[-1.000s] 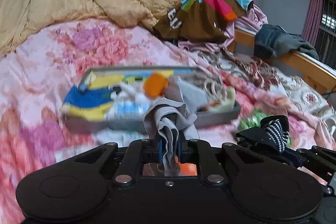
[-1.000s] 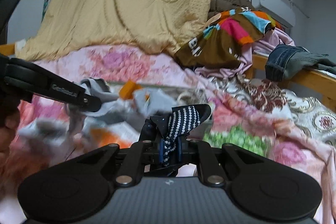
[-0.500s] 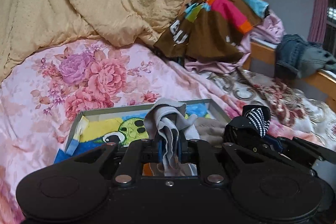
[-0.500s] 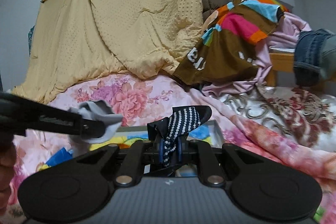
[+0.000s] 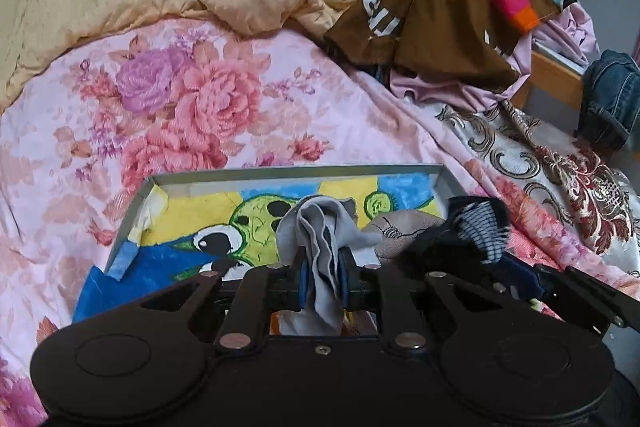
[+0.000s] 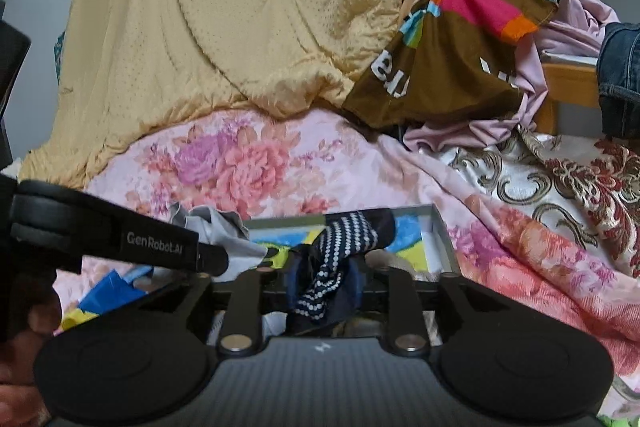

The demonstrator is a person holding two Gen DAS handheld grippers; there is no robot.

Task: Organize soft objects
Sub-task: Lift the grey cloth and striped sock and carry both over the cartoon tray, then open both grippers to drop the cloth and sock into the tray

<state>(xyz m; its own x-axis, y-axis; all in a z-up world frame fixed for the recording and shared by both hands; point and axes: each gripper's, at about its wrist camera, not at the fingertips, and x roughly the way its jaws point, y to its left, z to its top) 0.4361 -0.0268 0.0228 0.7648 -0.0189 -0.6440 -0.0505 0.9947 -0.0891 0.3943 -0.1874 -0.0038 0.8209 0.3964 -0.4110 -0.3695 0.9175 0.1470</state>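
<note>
both socks hang over the tray, ready to be let go

the tray (image 5: pixel 288 174) lies straight ahead of and under both of your grippers, its long side running across the view, with a tan sock (image 5: pixel 404 233) already at its right end. your right gripper (image 6: pixel 324 285) is nearer that end; its jaws are opening, and the dotted navy sock (image 6: pixel 340 239) sits loose between them, draped toward the tray. your left gripper (image 5: pixel 322 283) has begun to ease apart too, though its pads look as if they pinch the grey sock (image 5: pixel 320 239), which bunches upward above the tray's painted floor.
</note>
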